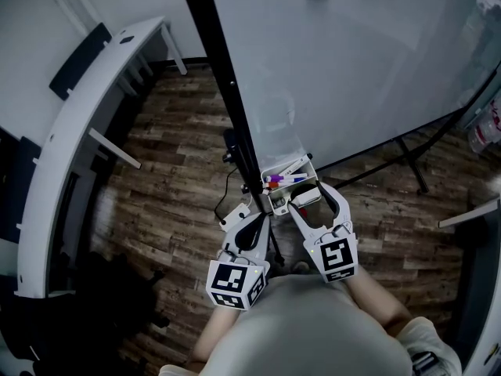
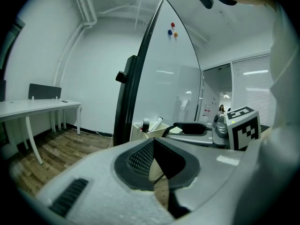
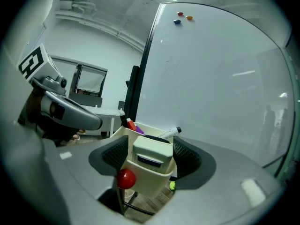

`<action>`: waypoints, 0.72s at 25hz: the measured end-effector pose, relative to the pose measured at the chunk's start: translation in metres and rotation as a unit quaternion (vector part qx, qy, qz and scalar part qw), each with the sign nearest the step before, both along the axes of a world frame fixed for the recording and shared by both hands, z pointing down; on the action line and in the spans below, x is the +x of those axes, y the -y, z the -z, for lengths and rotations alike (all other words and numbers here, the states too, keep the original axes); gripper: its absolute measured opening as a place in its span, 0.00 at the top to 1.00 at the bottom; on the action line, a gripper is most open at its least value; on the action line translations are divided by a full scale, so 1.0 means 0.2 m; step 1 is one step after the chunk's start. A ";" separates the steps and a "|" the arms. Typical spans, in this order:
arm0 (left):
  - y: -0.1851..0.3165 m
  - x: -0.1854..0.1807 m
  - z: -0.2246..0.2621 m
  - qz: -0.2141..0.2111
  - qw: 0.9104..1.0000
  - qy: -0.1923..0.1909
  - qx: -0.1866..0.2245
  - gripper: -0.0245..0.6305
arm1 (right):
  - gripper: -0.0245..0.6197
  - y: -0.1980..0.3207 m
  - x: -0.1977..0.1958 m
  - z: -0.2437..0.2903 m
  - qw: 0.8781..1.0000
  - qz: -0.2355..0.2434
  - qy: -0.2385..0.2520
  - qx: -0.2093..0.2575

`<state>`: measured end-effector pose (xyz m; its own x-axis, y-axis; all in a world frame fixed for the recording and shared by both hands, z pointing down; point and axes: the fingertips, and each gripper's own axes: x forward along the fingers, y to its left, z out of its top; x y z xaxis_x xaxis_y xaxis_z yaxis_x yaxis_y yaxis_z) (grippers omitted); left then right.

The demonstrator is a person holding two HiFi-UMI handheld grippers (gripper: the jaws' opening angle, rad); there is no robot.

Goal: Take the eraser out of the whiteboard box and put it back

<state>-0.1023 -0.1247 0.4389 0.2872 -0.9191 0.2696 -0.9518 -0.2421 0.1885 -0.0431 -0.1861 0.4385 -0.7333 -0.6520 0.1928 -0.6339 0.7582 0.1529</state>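
**Head view.** The eraser is a pale block. It stands upright at the near end of the whiteboard box, a single cream tray fixed at the lower corner of the whiteboard. The right hand-held gripper has its two jaws spread wide, one on each side of the eraser. The left hand-held gripper hangs just left of the box, beside the black post. Wooden floor lies open between the post and the one white table far to the left.

**Left gripper view.** The jaws meet at their tips with nothing between them. The box sits ahead and to the right, just past the post, with room to the left above the floor.

**Right gripper view.** The eraser has a rounded cream top and a dark slot across its face. It sits inside the box, and a gap shows between it and each pad, so the jaws are apart and not gripping. Behind it stand at least three markers: one with a red cap, one with a purple cap, and one white with a black cap. One red ball magnet sticks to the box front, and a small green spot shows at its lower right edge. Three magnets sit high on the board.
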 end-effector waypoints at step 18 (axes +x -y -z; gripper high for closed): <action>-0.05 0.05 0.01 -0.041 0.999 -0.002 0.004 0.96 | 0.62 -0.12 0.06 0.18 0.998 -0.035 0.039 0.017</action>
